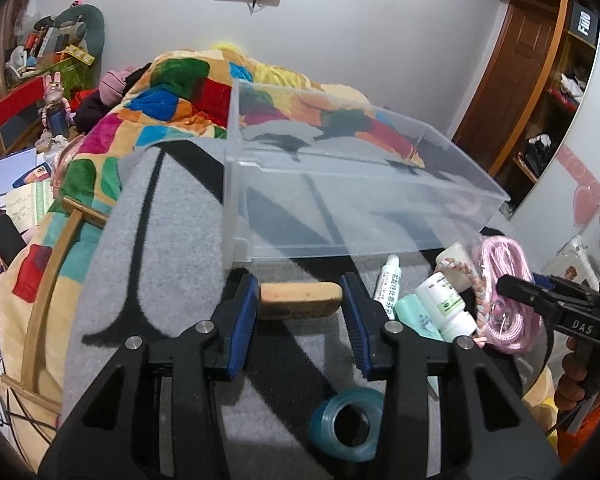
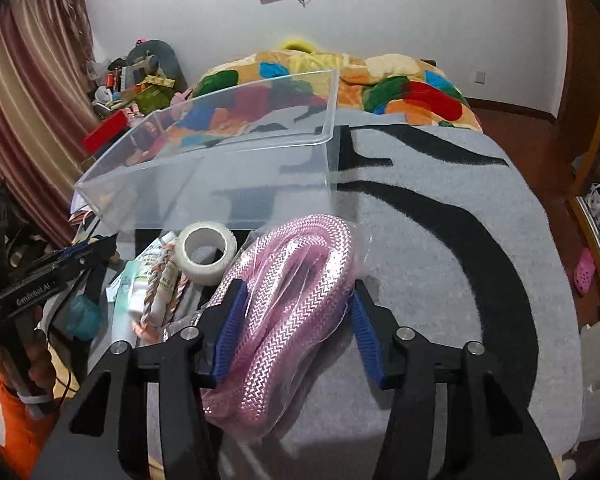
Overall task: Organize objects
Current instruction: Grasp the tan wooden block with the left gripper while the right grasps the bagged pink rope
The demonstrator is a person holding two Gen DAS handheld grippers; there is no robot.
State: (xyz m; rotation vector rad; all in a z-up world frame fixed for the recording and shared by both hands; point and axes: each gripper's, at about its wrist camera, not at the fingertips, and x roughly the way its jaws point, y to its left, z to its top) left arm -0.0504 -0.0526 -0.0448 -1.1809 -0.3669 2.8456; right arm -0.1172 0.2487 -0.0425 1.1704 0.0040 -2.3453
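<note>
Both grippers are poised to pick up. The left gripper (image 1: pixel 300 300), jaws apart, straddles a wooden block (image 1: pixel 300 300); the right gripper (image 2: pixel 296 320), also apart, brackets the bagged pink rope (image 2: pixel 284 304). Next, I judge: close, lift, drop into the clear bin (image 1: pixel 360 216) just behind.

The left gripper (image 1: pixel 300 312) stands with jaws apart around a tan eraser block (image 1: pixel 300 300), just in front of the clear bin (image 1: pixel 340 200). Right of the bin's front lie tubes, a white bottle (image 1: pixel 446 306) and pink rope (image 1: pixel 504 292).
</note>
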